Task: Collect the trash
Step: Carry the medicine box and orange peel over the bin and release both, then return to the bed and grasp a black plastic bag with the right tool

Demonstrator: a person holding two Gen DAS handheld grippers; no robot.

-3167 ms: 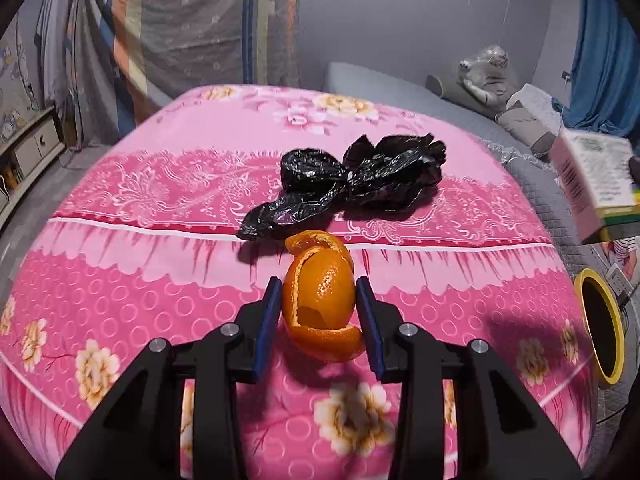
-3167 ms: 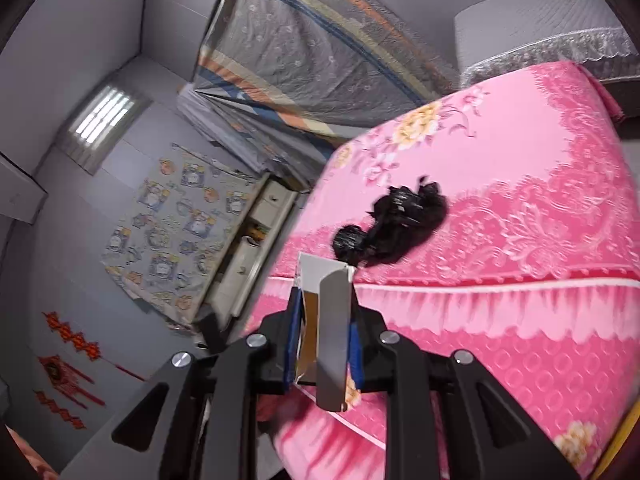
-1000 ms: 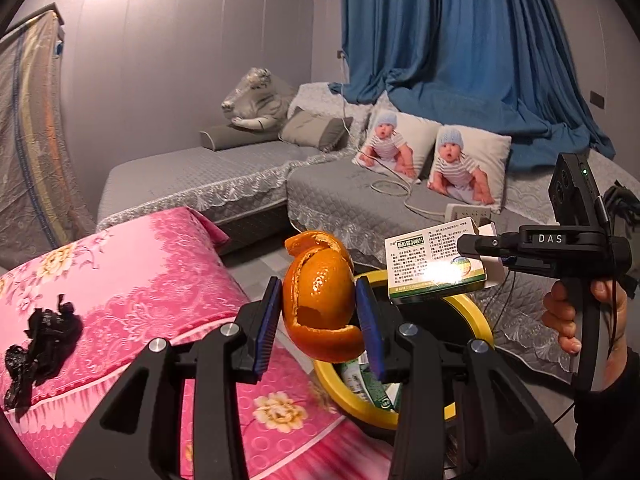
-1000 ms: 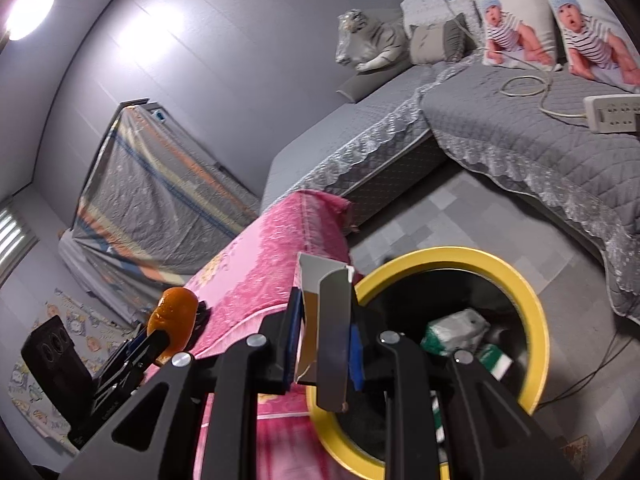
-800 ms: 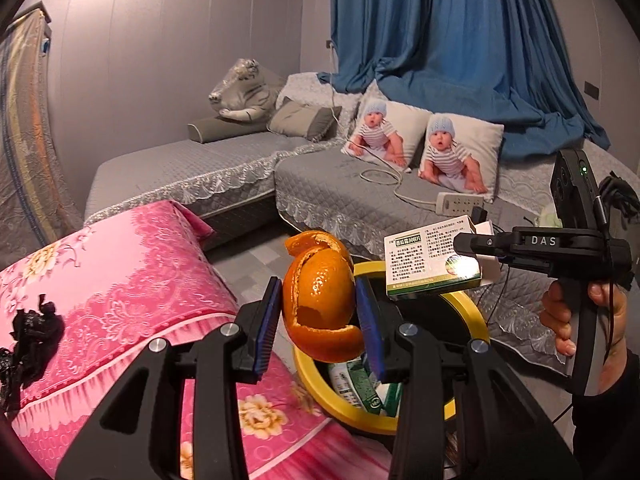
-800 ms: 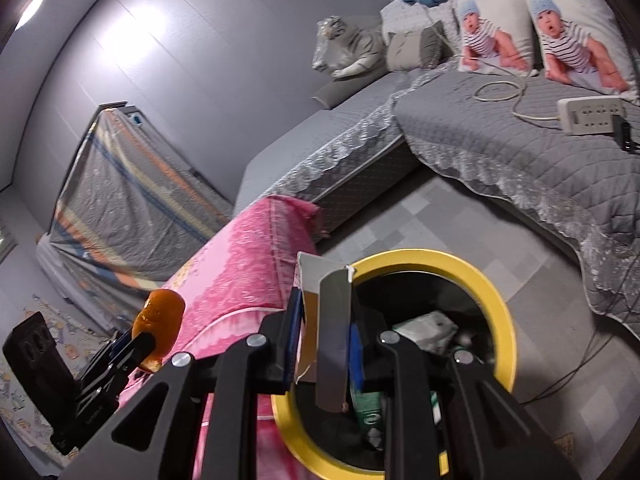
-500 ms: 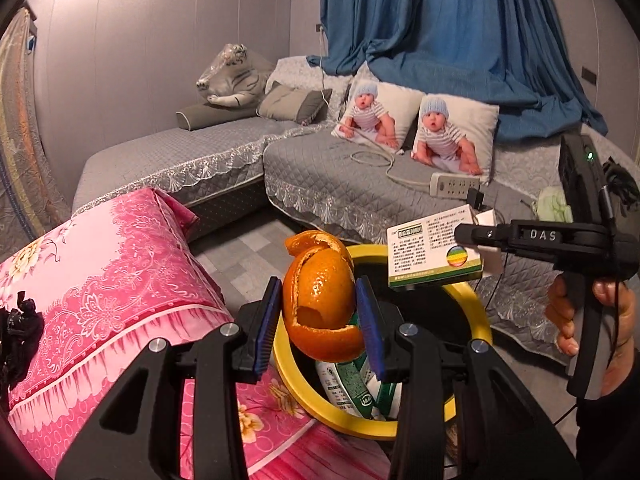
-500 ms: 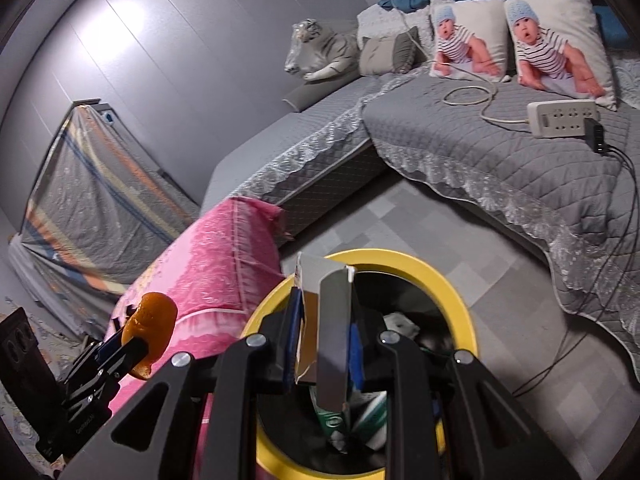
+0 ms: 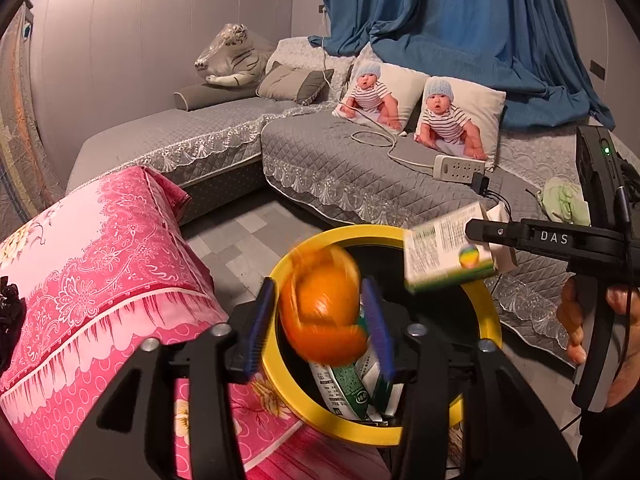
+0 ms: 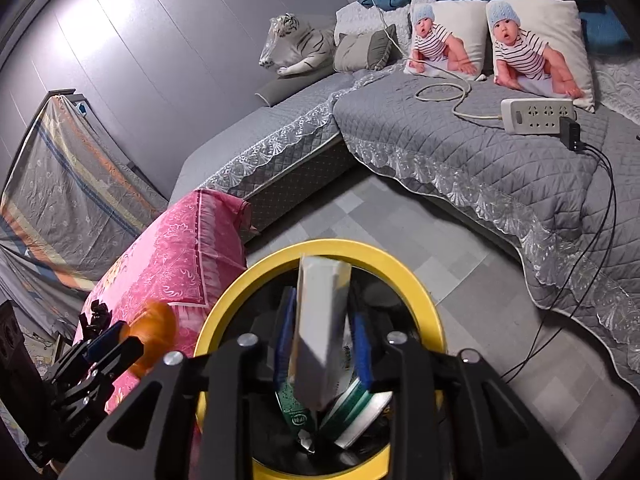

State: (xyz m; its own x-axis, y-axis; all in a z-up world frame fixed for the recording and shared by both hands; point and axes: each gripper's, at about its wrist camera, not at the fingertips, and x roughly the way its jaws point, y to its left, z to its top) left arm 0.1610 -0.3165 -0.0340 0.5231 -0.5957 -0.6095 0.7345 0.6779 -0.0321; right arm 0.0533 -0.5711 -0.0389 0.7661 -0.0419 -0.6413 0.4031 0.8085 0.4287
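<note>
A yellow-rimmed trash bin stands on the floor beside the pink bed; it also shows in the right wrist view. My left gripper is open above the bin. The orange peel is blurred between its spread jaws, loose and dropping. My right gripper is open over the bin. The white carton box is tilted and blurred between its jaws, slipping free. The box also shows in the left wrist view. Several cartons lie inside the bin.
The pink floral bed is at the left, with a black plastic bag on it. A grey sofa with baby-print pillows, a power strip and cables runs behind the bin. Grey tiled floor lies between.
Both grippers have opened over the bin. The orange peel and the box, held tight before, are now loose, blurred and falling. Earlier, both grippers swung from the bed to the bin.
</note>
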